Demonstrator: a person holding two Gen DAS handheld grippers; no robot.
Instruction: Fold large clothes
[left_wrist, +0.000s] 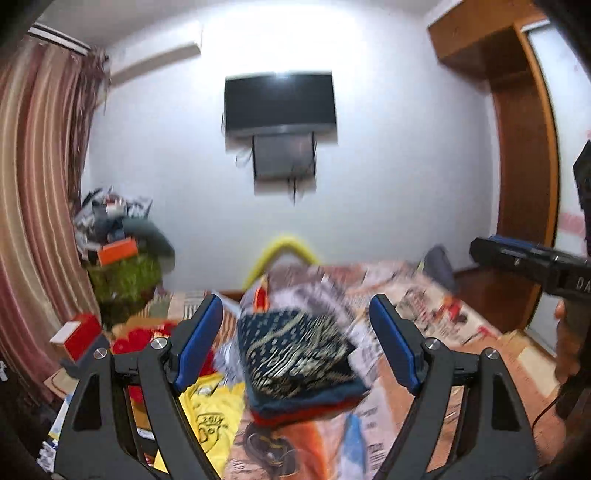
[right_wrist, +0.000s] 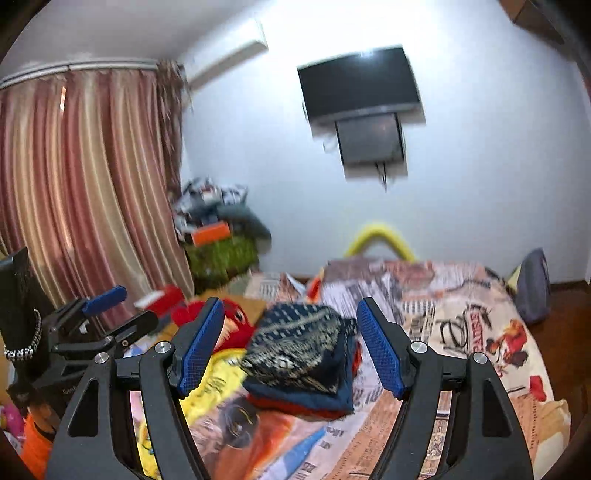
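Note:
A folded stack (left_wrist: 295, 354) (right_wrist: 299, 350), with a dark blue gold-patterned garment on top and blue and red layers under it, lies on the bed's printed sheet (left_wrist: 424, 310) (right_wrist: 461, 332). Left of the stack lie a yellow garment (left_wrist: 210, 410) (right_wrist: 207, 380) and a red one (left_wrist: 147, 336) (right_wrist: 229, 317). My left gripper (left_wrist: 296, 302) is open, held above and short of the stack with nothing between its blue pads. My right gripper (right_wrist: 291, 304) is open too and holds nothing. The left gripper (right_wrist: 122, 312) also shows at the left of the right wrist view. Both views are motion-blurred.
A dark TV (left_wrist: 280, 99) hangs on the far wall. A striped curtain (right_wrist: 74, 184) and a clutter pile (left_wrist: 118, 240) fill the left. A wooden wardrobe (left_wrist: 517, 147) stands on the right. At the bed's far end are a yellow tube (right_wrist: 380, 236) and a grey cushion (right_wrist: 532, 284).

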